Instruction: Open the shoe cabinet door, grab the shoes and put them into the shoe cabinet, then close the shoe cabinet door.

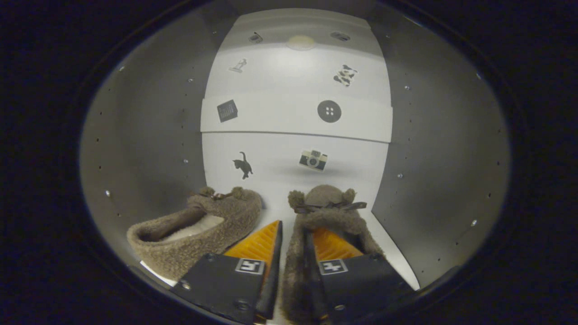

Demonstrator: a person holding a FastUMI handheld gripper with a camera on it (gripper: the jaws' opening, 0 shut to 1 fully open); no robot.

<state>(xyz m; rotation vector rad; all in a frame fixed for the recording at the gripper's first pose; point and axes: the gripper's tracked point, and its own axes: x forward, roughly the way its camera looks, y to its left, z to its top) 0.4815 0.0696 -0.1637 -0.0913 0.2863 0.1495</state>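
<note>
Gripper (pixel 291 234): fingers nearly together, pinching the near side wall of the right slipper (pixel 327 216); right finger sits inside the shoe opening, left finger outside it. That slipper points toward 12 o'clock on the cabinet floor (pixel 388 243). Left slipper (pixel 198 232) lies at 10 o'clock, just beside the left finger, toe angled inward. Beyond: white back panel (pixel 293 153) with stickers, shelf (pixel 295 117) above.

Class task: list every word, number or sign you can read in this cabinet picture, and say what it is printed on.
No readable words or numbers.
Square coded markers on the tool: patterns, not text.
Dark square sticker on the shelf front: too blurred.
Other stickers (cat, camera, button): pictures only.
</note>
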